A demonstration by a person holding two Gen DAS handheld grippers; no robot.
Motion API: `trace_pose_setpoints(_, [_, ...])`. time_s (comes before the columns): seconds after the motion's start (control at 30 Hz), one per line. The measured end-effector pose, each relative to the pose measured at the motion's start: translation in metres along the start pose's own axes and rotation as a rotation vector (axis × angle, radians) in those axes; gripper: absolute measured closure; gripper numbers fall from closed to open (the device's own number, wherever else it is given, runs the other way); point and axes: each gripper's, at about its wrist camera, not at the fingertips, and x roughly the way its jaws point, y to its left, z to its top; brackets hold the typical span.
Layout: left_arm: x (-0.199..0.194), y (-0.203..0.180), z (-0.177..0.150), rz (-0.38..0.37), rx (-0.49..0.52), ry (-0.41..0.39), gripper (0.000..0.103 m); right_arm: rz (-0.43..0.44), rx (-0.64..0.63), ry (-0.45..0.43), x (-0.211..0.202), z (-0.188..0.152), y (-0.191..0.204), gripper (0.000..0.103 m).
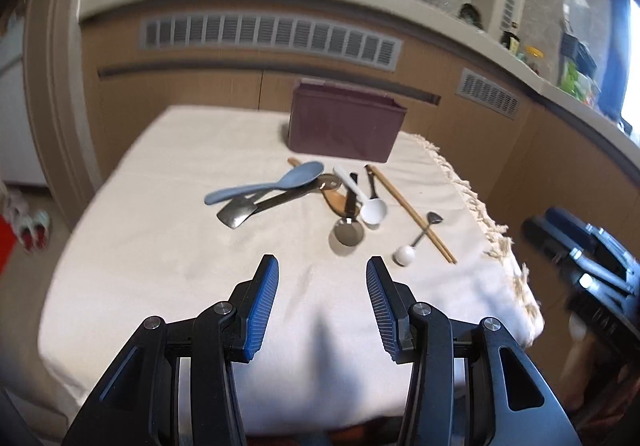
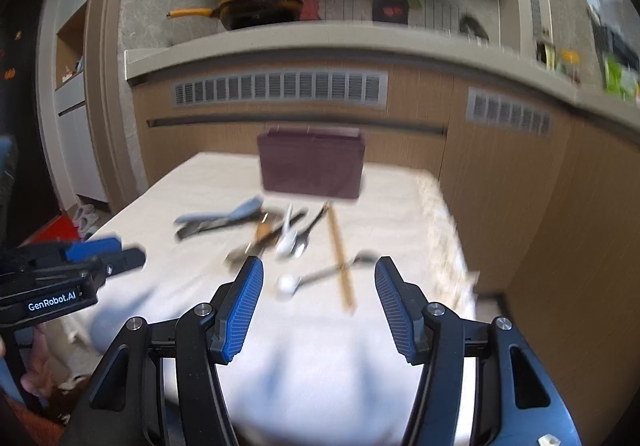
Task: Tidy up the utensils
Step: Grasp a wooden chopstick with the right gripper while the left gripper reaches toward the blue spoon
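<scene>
Our left gripper (image 1: 322,270) hangs with its jaws apart and nothing between them; our right gripper (image 2: 319,272) is likewise spread and empty. Just ahead of the left fingertips on the white cloth (image 1: 160,246) lies the steel ladle (image 1: 347,232), with the white spoon (image 1: 366,202), blue rice paddle (image 1: 266,186) and chopsticks (image 1: 412,212) beyond. Farther ahead stands the maroon box (image 1: 346,124).

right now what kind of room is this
Most likely a home kitchen. A pan sits on a counter over wood cabinets, and bottles line the counter at the right. In front, a table holds loose utensils and a dark box.
</scene>
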Motion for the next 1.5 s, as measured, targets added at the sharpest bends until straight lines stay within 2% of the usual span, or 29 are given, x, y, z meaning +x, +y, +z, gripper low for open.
trace_pose_setpoints(0.1, [0.026,0.014,0.021,0.058,0.005,0.023,0.056,0.006,-0.07,0.072,0.04,0.018,-0.006,0.048])
trace_pose_setpoints(0.17, [0.043,0.025,0.033,0.087,0.016,0.038,0.056,0.072,-0.067,0.146,0.072,0.025,-0.013,0.049])
trace_pose_setpoints(0.23, [0.059,0.039,0.047,0.067,0.012,0.066,0.056,0.134,-0.038,0.235,0.104,0.03,-0.019,0.052])
trace_pose_setpoints(0.33, [0.086,0.054,0.07,-0.083,0.023,0.14,0.056,0.155,-0.031,0.345,0.143,0.033,-0.022,0.062])
trace_pose_setpoints(0.43, [0.127,0.048,0.092,-0.269,0.161,0.268,0.056,0.139,-0.026,0.367,0.157,0.028,-0.024,0.062])
trace_pose_setpoints(0.5, [0.151,0.044,0.101,-0.315,0.251,0.324,0.056,0.144,-0.026,0.39,0.165,0.024,-0.023,0.062])
trace_pose_setpoints(0.6, [0.178,0.04,0.111,-0.25,0.365,0.367,0.056,0.14,-0.041,0.431,0.174,0.017,-0.023,0.062])
trace_pose_setpoints(0.67, [0.19,0.048,0.115,-0.21,0.342,0.393,0.056,0.135,-0.039,0.447,0.18,0.016,-0.025,0.062])
trace_pose_setpoints(0.73, [0.198,0.063,0.114,-0.203,0.26,0.423,0.056,0.134,-0.026,0.457,0.183,0.016,-0.03,0.062])
trace_pose_setpoints(0.8, [0.198,0.08,0.108,-0.226,0.155,0.45,0.057,0.153,-0.004,0.474,0.192,0.019,-0.037,0.062])
trace_pose_setpoints(0.83, [0.192,0.087,0.105,-0.243,0.115,0.428,0.057,0.162,0.006,0.489,0.198,0.02,-0.04,0.062])
trace_pose_setpoints(0.87, [0.187,0.09,0.102,-0.25,0.089,0.431,0.057,0.166,0.014,0.499,0.204,0.021,-0.042,0.065])
trace_pose_setpoints(0.93, [0.179,0.093,0.095,-0.287,0.029,0.454,0.057,0.169,0.031,0.519,0.222,0.025,-0.047,0.079])
trace_pose_setpoints(0.97, [0.175,0.092,0.092,-0.301,0.009,0.46,0.057,0.172,0.033,0.52,0.228,0.027,-0.048,0.087])
trace_pose_setpoints(1.0, [0.171,0.089,0.088,-0.311,-0.003,0.473,0.057,0.181,0.038,0.524,0.237,0.031,-0.048,0.089])
trace_pose_setpoints(1.13, [0.155,0.075,0.079,-0.346,0.013,0.502,0.057,0.218,0.032,0.51,0.255,0.042,-0.04,0.091])
trace_pose_setpoints(1.2, [0.147,0.071,0.078,-0.333,0.032,0.485,0.057,0.231,0.002,0.504,0.261,0.046,-0.03,0.092])
trace_pose_setpoints(1.37, [0.15,0.054,0.091,-0.195,0.048,0.378,0.057,0.179,-0.07,0.506,0.275,0.045,-0.017,0.093])
trace_pose_setpoints(1.5, [0.153,0.047,0.101,-0.175,0.063,0.355,0.057,0.141,-0.104,0.522,0.28,0.045,-0.018,0.095])
